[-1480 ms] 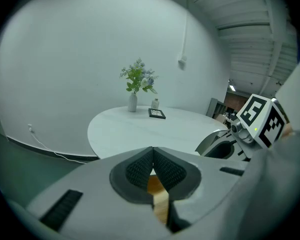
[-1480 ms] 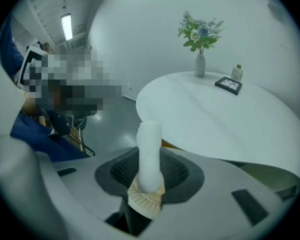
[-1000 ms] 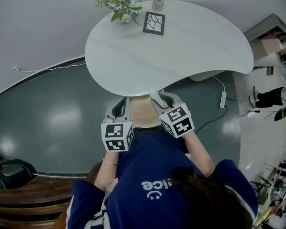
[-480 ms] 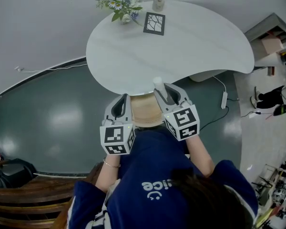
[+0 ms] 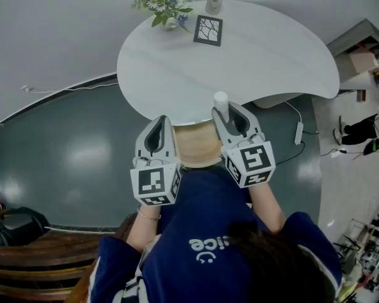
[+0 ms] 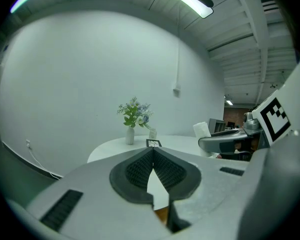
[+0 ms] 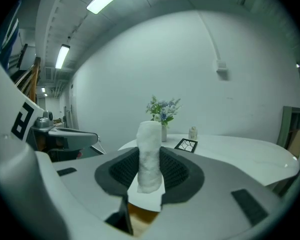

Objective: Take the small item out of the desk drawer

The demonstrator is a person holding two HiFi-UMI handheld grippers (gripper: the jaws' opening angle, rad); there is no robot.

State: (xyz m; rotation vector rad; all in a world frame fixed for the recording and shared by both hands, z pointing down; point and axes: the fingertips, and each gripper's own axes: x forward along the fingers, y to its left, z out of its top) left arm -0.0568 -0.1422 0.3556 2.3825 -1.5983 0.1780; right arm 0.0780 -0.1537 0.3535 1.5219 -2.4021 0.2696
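Note:
My right gripper (image 5: 223, 110) is shut on a small white cloth-like roll (image 5: 220, 99), which stands upright between its pads (image 7: 176, 170) above the table's near edge. In the right gripper view the roll (image 7: 150, 153) rises from the jaws. The wooden desk drawer (image 5: 193, 145) is pulled out under the white table (image 5: 265, 62), between the two grippers. My left gripper (image 5: 158, 125) hovers at the drawer's left side, shut with nothing in it; its pads (image 6: 140, 170) touch. From the left gripper view the roll (image 6: 202, 129) shows at the right.
A vase of flowers (image 5: 167, 0), a small jar (image 5: 213, 4) and a dark square frame (image 5: 208, 30) stand at the table's far edge. A cable and power strip (image 5: 295, 131) lie on the floor to the right. A dark wooden piece (image 5: 44, 264) sits at lower left.
The right gripper has lifted the white roll up and forward, from the drawer to the table's near edge. The left gripper shifted slightly forward.

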